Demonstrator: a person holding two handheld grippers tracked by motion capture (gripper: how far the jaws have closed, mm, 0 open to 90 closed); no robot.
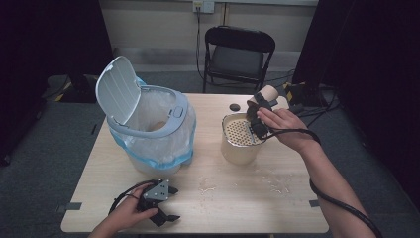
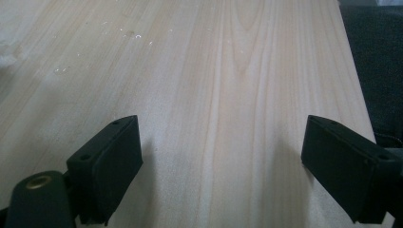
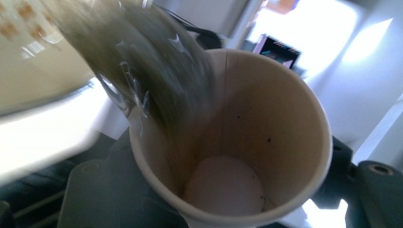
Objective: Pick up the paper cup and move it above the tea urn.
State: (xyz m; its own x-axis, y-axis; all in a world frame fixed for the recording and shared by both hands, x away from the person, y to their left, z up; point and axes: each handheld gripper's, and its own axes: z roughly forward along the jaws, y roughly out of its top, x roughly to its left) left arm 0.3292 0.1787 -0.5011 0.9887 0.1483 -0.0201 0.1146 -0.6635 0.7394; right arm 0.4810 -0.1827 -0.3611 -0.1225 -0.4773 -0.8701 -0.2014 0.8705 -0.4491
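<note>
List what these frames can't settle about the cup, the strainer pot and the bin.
- Paper cup, right gripper view: the blurred thing at its rim can't be identified.
- Strainer pot, high view: contents below the perforated insert hidden.
- Bin, high view: brownish item inside, too small to name.

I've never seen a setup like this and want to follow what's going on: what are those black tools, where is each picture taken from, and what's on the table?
A person sits at a wooden table and holds a two-jaw gripper in each hand.

The high view looks down from above the person. The other two come from cameras riding on the grippers.

The left gripper rests near the table's front edge, jaws open with nothing between them.

The right gripper holds a paper cup, tipped above a cream pot with a perforated strainer. The cup looks emptied.

A lidded bin with a plastic liner stands open at the left, and small spills dot the table.
</note>
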